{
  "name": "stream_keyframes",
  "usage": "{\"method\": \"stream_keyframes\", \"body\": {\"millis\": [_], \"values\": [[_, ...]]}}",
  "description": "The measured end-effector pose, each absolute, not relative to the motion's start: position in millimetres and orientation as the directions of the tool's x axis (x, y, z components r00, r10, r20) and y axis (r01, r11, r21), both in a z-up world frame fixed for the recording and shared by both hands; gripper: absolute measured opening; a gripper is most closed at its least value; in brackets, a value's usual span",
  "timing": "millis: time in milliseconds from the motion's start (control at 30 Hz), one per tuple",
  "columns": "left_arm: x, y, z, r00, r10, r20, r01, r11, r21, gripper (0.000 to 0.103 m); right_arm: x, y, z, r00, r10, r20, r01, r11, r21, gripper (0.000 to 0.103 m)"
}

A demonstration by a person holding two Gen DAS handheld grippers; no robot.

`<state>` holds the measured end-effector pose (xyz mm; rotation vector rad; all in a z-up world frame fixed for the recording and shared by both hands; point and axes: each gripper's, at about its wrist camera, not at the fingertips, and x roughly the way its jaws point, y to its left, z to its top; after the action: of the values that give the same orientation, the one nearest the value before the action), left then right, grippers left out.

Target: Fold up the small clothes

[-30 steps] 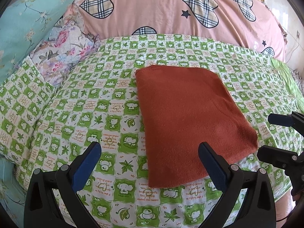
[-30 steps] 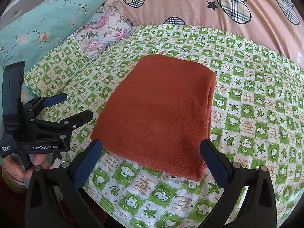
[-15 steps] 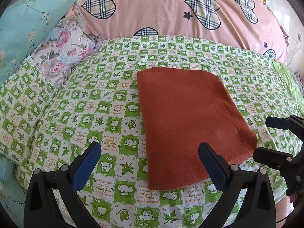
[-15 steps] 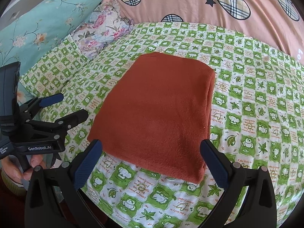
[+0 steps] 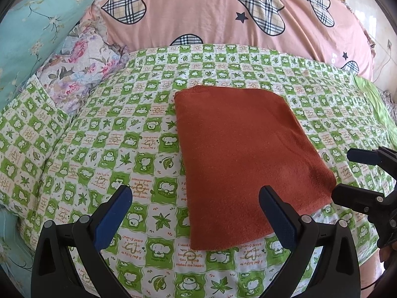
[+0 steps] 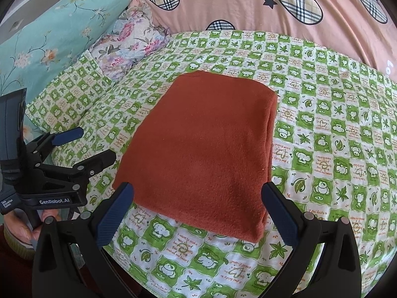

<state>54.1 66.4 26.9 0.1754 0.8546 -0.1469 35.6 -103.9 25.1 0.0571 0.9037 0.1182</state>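
Note:
A rust-orange garment [image 5: 248, 154] lies folded into a neat rectangle on the green-and-white patterned sheet [image 5: 119, 134]. It also shows in the right wrist view [image 6: 206, 149], with stacked layers along its right edge. My left gripper [image 5: 196, 208] is open and empty, above the garment's near left corner. My right gripper [image 6: 197, 204] is open and empty, above the garment's near edge. The right gripper also shows at the right of the left wrist view [image 5: 347, 171]. The left gripper shows at the left of the right wrist view [image 6: 96, 144].
A pink quilt with plaid hearts [image 5: 223, 12] lies along the back. A turquoise floral pillow [image 5: 29, 32] and a purple floral pillow [image 5: 82, 64] sit at the left. A green-checked pillow [image 6: 67, 94] lies beside them. The bed edge runs just below both grippers.
Both grippers have drawn back slightly from the folded garment, which has not moved. Both stay open.

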Motion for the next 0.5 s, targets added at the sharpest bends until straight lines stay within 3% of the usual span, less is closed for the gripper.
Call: {"method": "stream_keyframes", "body": {"millis": [500], "values": [[56.8, 65.2, 27.0, 0.647, -0.059, -0.760, 0.205, 0.974, 0.098, 0.102, 42.6, -109.1, 22.2, 0.606, 0.126, -0.785, -0.078, 0.992, 0.100, 0.102]]}}
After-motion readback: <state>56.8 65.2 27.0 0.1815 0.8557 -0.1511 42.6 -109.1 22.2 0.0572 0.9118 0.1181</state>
